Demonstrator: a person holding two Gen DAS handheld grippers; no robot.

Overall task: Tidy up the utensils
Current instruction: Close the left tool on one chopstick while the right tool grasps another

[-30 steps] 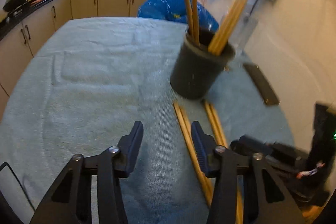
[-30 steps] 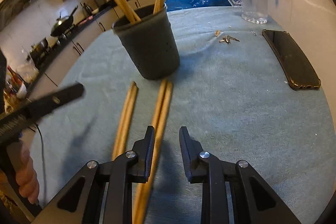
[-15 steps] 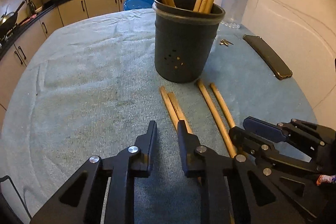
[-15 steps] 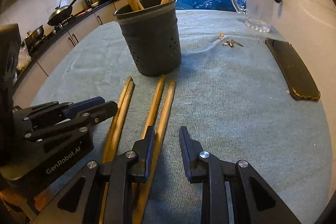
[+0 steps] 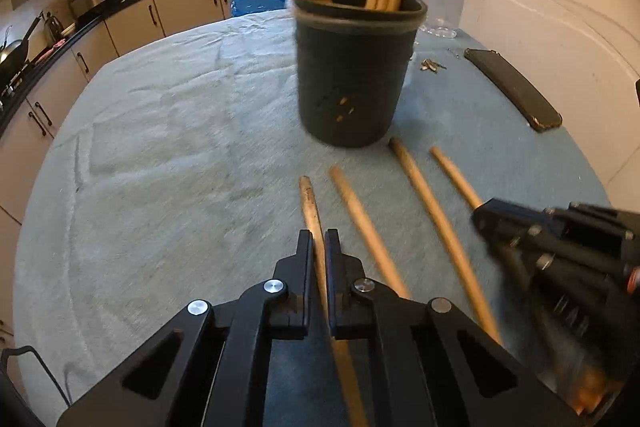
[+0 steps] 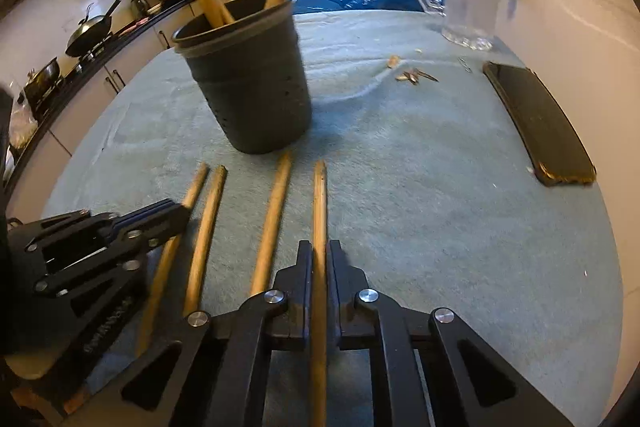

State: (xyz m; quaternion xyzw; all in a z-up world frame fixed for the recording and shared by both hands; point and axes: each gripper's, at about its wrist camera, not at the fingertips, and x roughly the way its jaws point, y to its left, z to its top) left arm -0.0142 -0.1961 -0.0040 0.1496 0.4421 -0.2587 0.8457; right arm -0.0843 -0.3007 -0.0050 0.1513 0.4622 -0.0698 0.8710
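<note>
Round wooden chopstick (image 5: 310,203) pinched in left hand-held gripper (image 5: 319,247), another chopstick (image 6: 319,203) in right hand-held gripper (image 6: 319,255)

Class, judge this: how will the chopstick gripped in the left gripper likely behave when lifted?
The chopstick looks straight and wooden, so probably stiff and light. The left gripper pinches it away from its far tip, so it may pivot. Round, so likely to roll if dropped.

Black left gripper (image 5: 317,247), silver screws, blue-edged jaws.
</note>
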